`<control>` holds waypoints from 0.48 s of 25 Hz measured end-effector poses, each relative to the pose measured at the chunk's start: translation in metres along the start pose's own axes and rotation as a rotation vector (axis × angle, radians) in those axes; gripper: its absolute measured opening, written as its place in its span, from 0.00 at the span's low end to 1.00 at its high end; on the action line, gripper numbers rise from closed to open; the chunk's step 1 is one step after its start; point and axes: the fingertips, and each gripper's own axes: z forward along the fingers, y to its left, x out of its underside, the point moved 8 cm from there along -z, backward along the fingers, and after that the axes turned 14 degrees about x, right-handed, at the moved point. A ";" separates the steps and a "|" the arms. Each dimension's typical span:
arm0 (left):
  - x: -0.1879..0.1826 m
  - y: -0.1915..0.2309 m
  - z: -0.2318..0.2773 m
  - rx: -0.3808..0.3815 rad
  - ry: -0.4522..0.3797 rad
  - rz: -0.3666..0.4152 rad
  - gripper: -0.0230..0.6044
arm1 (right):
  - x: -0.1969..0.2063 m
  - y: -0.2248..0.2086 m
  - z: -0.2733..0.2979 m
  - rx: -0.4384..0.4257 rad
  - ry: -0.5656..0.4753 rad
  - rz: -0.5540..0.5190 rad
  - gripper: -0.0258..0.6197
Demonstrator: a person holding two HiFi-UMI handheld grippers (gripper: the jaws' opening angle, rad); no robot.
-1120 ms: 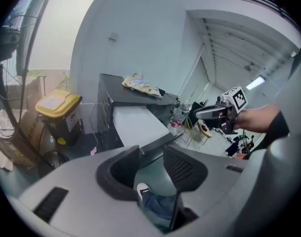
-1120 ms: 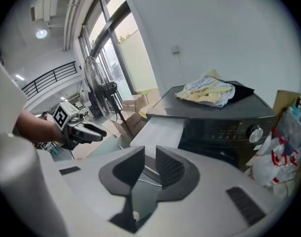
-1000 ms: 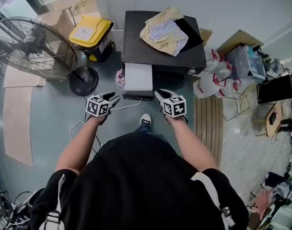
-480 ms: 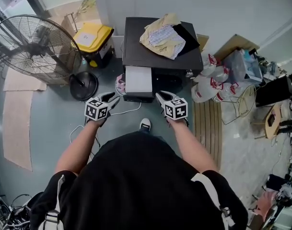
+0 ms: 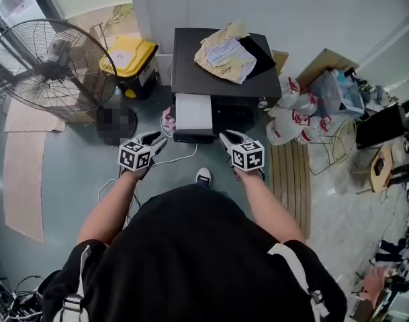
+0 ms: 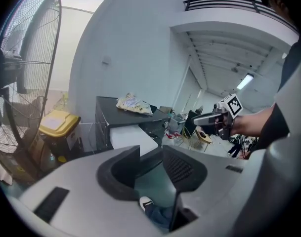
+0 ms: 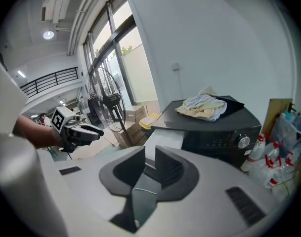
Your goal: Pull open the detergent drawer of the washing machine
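Note:
The dark washing machine stands against the wall with crumpled clothes on its lid. Its white detergent drawer sticks out of the front at the left. My left gripper hovers just left of the drawer's front end. Its jaws have just been closing, a gap still shows and nothing is between them. My right gripper hangs to the right of the drawer, open and empty. The drawer lies beyond the left jaws in the left gripper view. In the right gripper view the drawer shows above the jaws.
A large floor fan and a yellow-lidded bin stand left of the machine. Plastic bags and clutter crowd its right side. A white cable runs over the floor by my shoe. A slatted wooden board lies at the right.
Both grippers have lifted slightly in front of the machine and the head view has shifted a little. The drawer stands out as before.

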 end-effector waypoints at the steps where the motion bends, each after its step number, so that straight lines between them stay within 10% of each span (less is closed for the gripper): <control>1: 0.000 -0.001 0.000 0.001 -0.001 0.001 0.28 | 0.000 0.000 -0.002 0.002 -0.004 0.003 0.14; 12: 0.010 0.002 -0.016 -0.009 0.011 0.011 0.28 | -0.001 0.011 -0.013 0.008 -0.016 -0.017 0.14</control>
